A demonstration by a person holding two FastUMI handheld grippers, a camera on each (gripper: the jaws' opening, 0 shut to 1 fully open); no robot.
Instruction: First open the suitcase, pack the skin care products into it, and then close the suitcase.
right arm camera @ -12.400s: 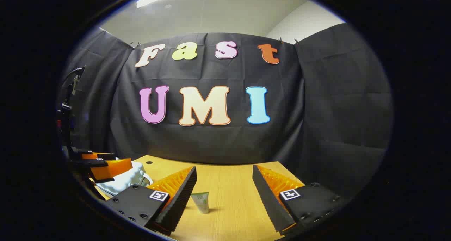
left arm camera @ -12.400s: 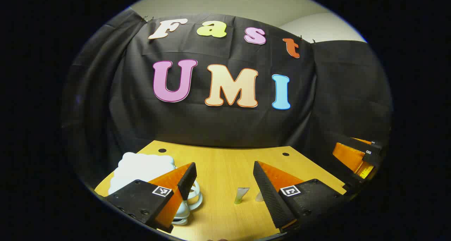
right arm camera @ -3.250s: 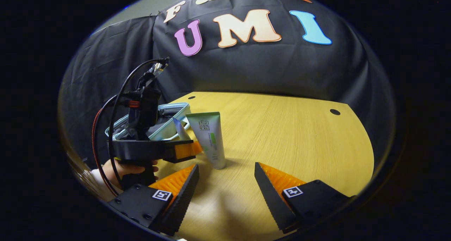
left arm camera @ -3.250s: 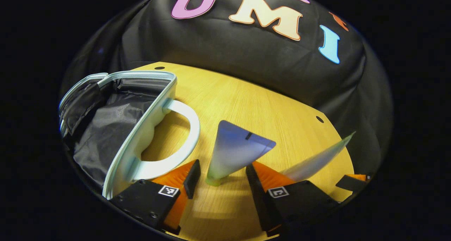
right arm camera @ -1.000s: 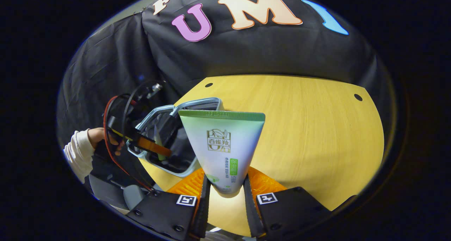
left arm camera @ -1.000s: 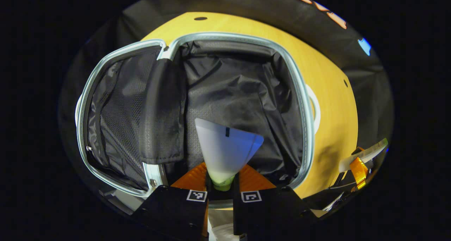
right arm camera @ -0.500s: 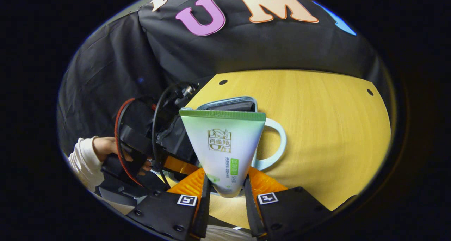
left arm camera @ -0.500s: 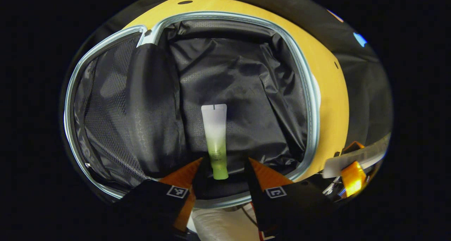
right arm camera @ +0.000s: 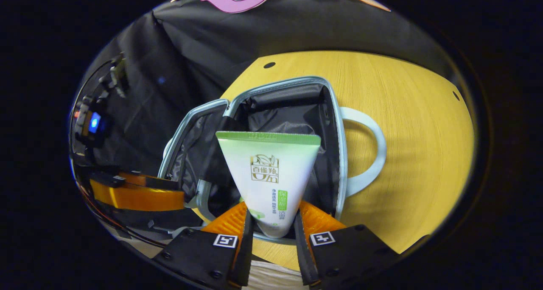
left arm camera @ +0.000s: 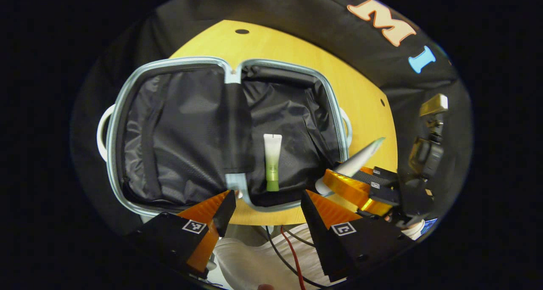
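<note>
The light blue suitcase (left arm camera: 112, 154) lies wide open on the wooden table, both black-lined halves facing up. A small white-and-green tube (left arm camera: 271, 160) lies in its right half. My left gripper (left arm camera: 265, 201) hangs open above the suitcase's near edge, nothing between its fingers. My right gripper (right arm camera: 271, 228) is shut on a larger white-and-green tube (right arm camera: 269, 175), held over the right half of the suitcase (right arm camera: 339, 163). The left gripper view has that right gripper (left arm camera: 360, 188) with its tube (left arm camera: 354, 165) at the suitcase's right edge.
The yellow wooden table (right arm camera: 415, 133) stretches to the right of the suitcase. A white handle (right arm camera: 373, 150) sticks out from the suitcase's right side. A white sleeve (left arm camera: 254, 260) and cables lie below my left gripper. The black cloth wall stands behind the table.
My left gripper let go of the small tube, which now lies in the suitcase, and drew back and up. My right gripper carried the larger tube over the suitcase.
</note>
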